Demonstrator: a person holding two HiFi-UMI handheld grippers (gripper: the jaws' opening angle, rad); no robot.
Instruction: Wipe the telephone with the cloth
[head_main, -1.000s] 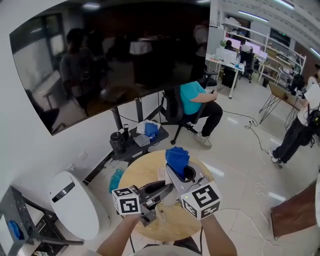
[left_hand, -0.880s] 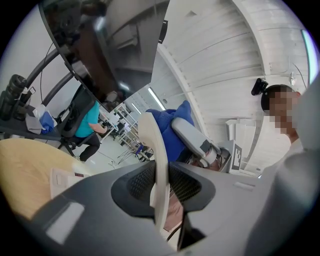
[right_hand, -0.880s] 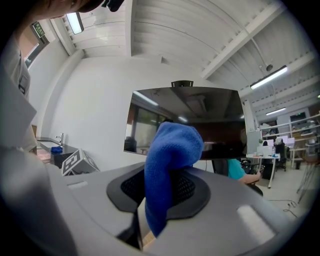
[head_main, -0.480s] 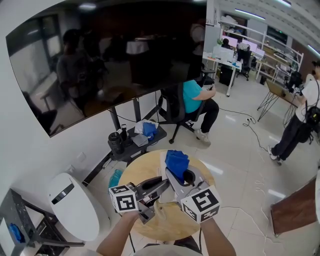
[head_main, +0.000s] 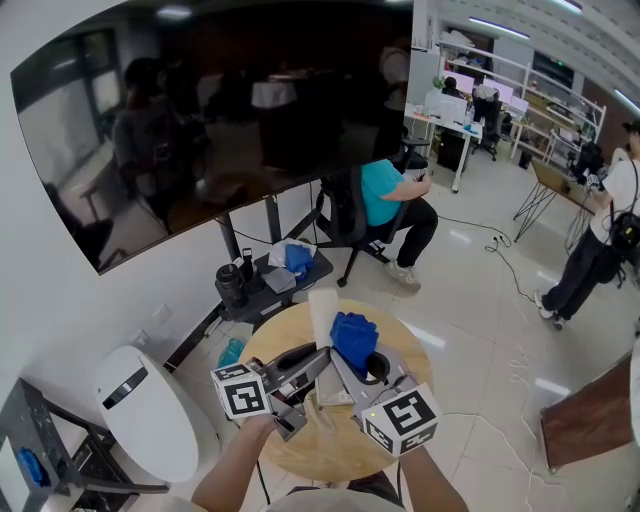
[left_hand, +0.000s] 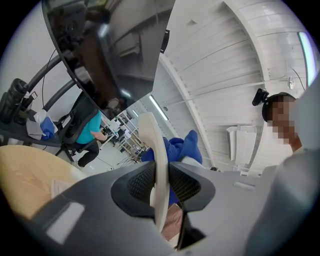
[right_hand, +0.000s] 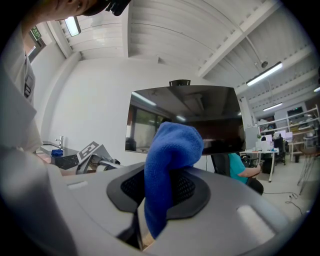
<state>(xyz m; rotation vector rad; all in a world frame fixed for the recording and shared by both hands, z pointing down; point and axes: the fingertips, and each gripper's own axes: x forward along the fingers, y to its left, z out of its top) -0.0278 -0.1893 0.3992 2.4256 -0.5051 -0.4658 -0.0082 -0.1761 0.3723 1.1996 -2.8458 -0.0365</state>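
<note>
My left gripper (head_main: 316, 360) is shut on the telephone (head_main: 322, 314), a flat cream-white slab that stands up over the round wooden table (head_main: 277, 345). The left gripper view shows the telephone (left_hand: 157, 165) edge-on, pinched between the two dark pads of the left gripper (left_hand: 161, 186). My right gripper (head_main: 350, 356) is shut on the blue cloth (head_main: 354, 334), which bunches up right beside the telephone. A thick fold of the cloth (right_hand: 170, 160) rises out of the right gripper (right_hand: 159, 194) in the right gripper view. The blue cloth (left_hand: 186, 146) also shows just behind the telephone.
A large dark screen (head_main: 220, 110) hangs on the wall ahead. Below it stands a low cart (head_main: 262, 292) with dark items. A white appliance (head_main: 150, 405) sits on the floor at left. One person sits on an office chair (head_main: 388, 205); another stands at right (head_main: 600, 245).
The telephone has come up in the left gripper and now shows as a white slab above the cloth. Both grippers have shifted slightly down and left.
</note>
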